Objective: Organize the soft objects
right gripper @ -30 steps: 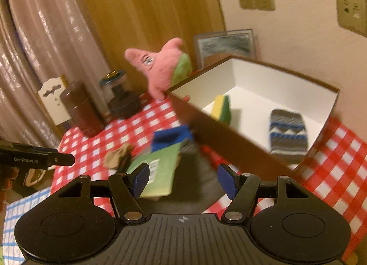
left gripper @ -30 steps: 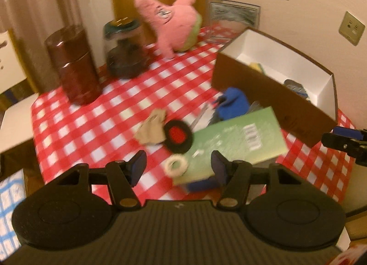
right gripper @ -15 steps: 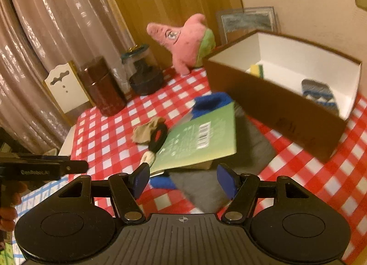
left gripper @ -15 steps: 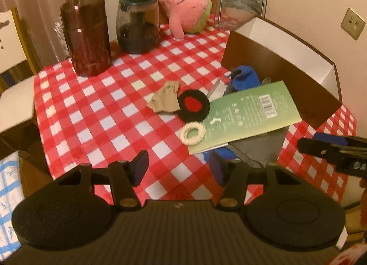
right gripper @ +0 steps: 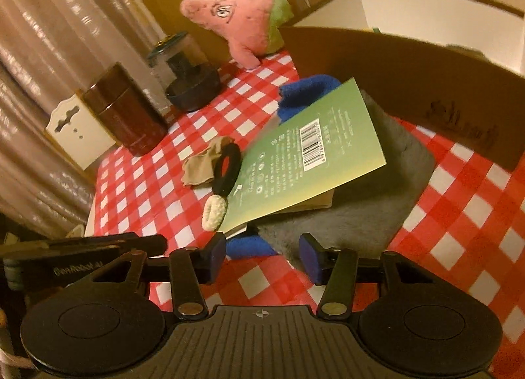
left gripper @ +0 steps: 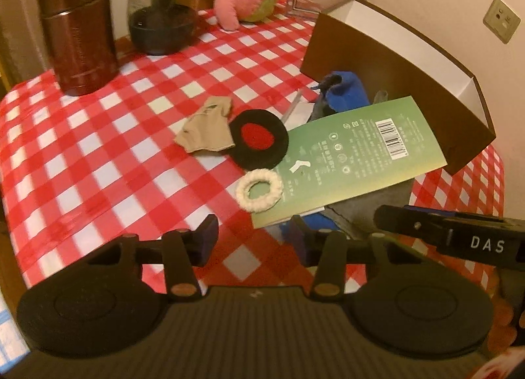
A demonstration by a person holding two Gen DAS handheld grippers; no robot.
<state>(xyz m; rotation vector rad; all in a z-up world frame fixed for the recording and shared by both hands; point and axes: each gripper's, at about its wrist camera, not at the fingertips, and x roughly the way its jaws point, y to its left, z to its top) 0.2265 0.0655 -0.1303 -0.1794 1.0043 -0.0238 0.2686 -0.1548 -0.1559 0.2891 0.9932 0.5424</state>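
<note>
Left gripper (left gripper: pixel 254 236) and right gripper (right gripper: pixel 262 252): both with jaws spread wide, nothing between the pads, poised over the near edge of the tabletop (left gripper: pixel 98 162), which is covered in red-and-white check. Just beyond the right gripper, a grey fleece cloth (right gripper: pixel 354 208) lies flat, with a blue fabric piece (right gripper: pixel 249 246) showing at its near-left side. A green card packet (left gripper: pixel 354 156) with a barcode rests tilted on top of this pile. Touching the card's left edge: a cream knitted ring (left gripper: pixel 260 190); behind it, a black felt disc with a red centre (left gripper: pixel 258 138), partly under the card. A beige stocking (left gripper: pixel 206 131) lies against the disc's left side. A second blue soft item (left gripper: pixel 344 92) sits behind the card, beside the brown box (left gripper: pixel 393 83). The box, white inside, occupies the right side of the tabletop; its contents are mostly hidden. At the far edge: a dark red canister (left gripper: pixel 77 26), a glass jar (left gripper: pixel 160 8) and a pink starfish plush (right gripper: pixel 242 23).
</note>
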